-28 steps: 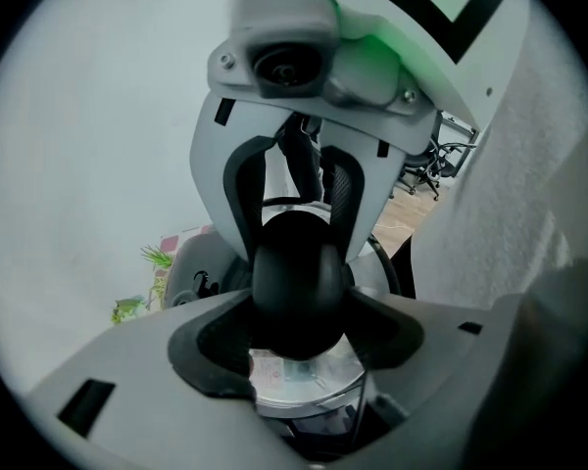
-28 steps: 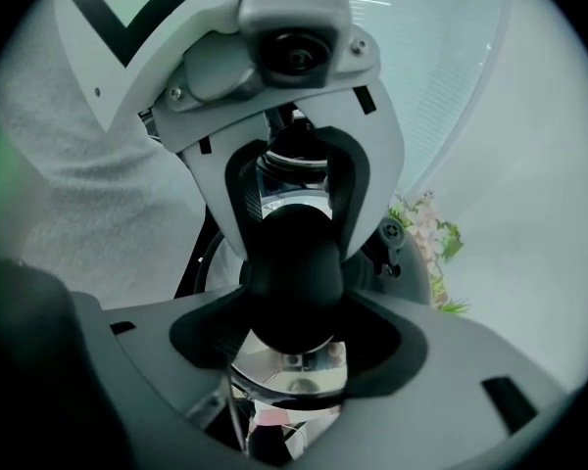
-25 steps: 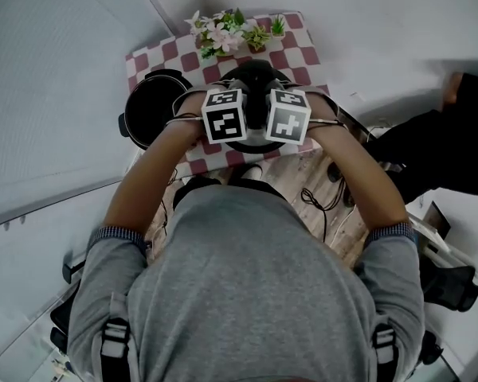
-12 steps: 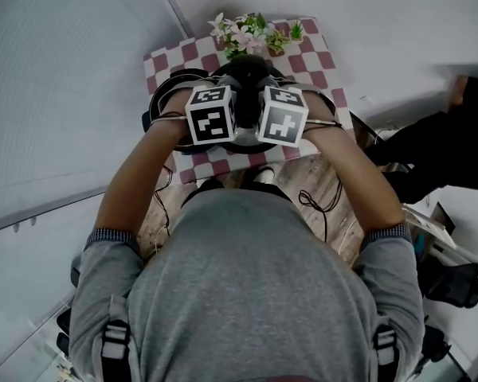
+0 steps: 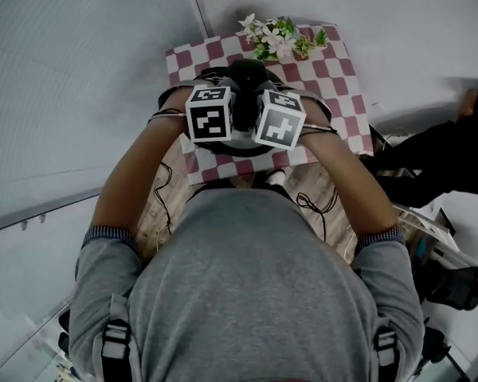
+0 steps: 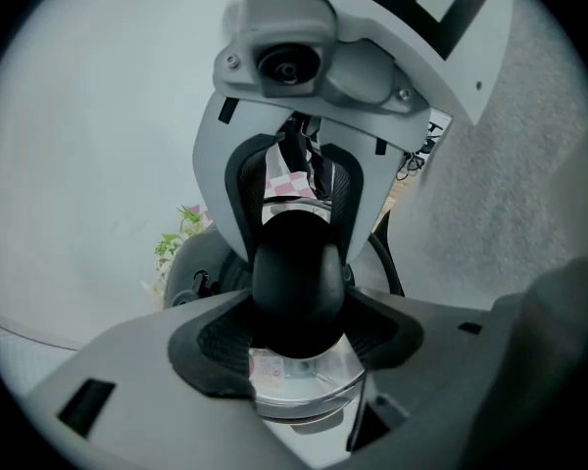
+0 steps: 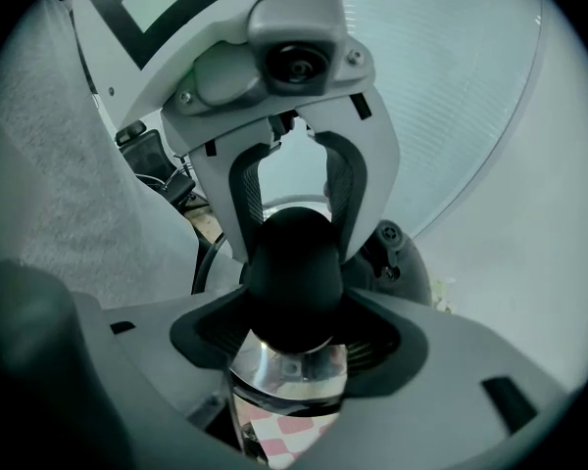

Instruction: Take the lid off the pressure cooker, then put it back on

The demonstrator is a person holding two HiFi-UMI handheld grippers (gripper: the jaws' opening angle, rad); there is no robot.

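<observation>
The left tongs were clamped on the glossy black bulb-shaped knob of the shiny round lid — the right tongs pinched the same knob from the opposite side. The lid hung above the red-and-white checked cloth on the worktop, seemingly just near of the dark round pressure cooker pot. To seat it well, both hands would need to stay level, centre the rim over the pot and lower evenly — that smooth knob looked slippery.
</observation>
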